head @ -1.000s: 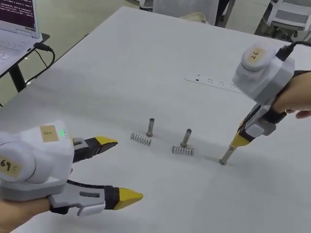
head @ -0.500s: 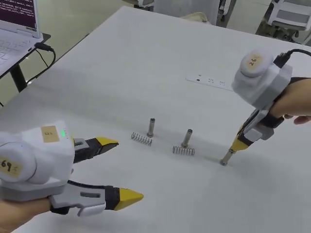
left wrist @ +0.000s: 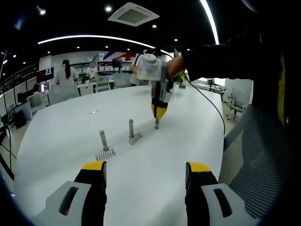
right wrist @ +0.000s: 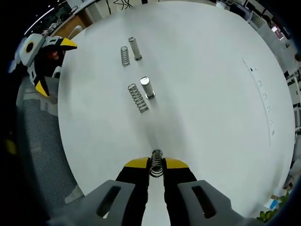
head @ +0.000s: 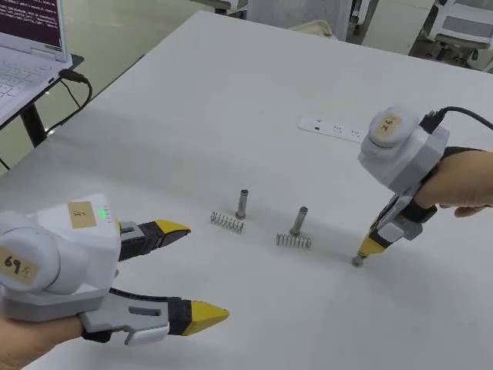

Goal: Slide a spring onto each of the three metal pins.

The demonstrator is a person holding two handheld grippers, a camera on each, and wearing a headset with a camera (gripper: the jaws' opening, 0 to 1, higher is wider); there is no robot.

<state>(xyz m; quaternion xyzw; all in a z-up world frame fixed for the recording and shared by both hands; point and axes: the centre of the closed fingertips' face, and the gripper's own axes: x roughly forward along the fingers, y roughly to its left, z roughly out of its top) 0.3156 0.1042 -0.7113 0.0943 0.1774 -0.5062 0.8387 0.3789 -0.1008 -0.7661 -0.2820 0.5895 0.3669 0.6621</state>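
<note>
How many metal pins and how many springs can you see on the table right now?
Metal pins: 3
Springs: 3, two lying loose, one held by the right gripper
Total: 6

Open-plan office, white worktable (head: 231, 116), swivel chairs (head: 454, 27), laptop (head: 23, 54), ceiling strip lights (left wrist: 94, 38)

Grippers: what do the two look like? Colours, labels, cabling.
Both match: white housings, grey-and-black jaws with yellow tips. The left gripper carries a tan sticker handwritten 69, a square label and a lit green light. The right gripper has a round label whose number I cannot read surely, and a black cable leaving its housing.
</note>
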